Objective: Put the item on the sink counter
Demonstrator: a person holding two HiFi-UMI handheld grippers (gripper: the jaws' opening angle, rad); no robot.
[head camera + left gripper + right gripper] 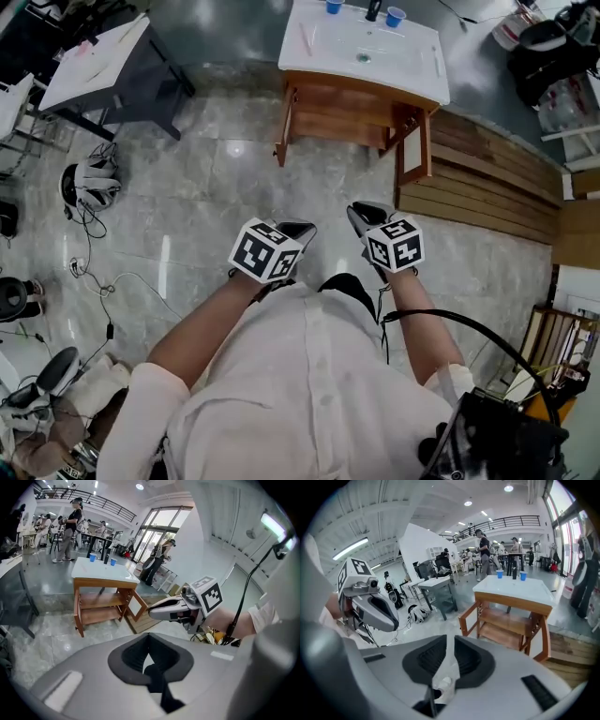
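Room: glossy grey tiled floor, cables at left, wooden planks at right. White-topped sink counter on wooden frame stands well ahead of both grippers, with blue cups at far edge. Jaws of left gripper closed tip to tip. Jaws of right gripper at narrow slit. A small white piece shows low in the gap, identity unclear.

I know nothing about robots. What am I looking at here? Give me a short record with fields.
Place: big hall with a grey tiled floor
Ahead: white sink counter on a wooden stand
On the counter: two blue cups, dark bottle
Left gripper: jaws together
Right gripper: jaws narrowly apart, nothing seen between them
Position: both grippers held near the person's chest, short of the counter
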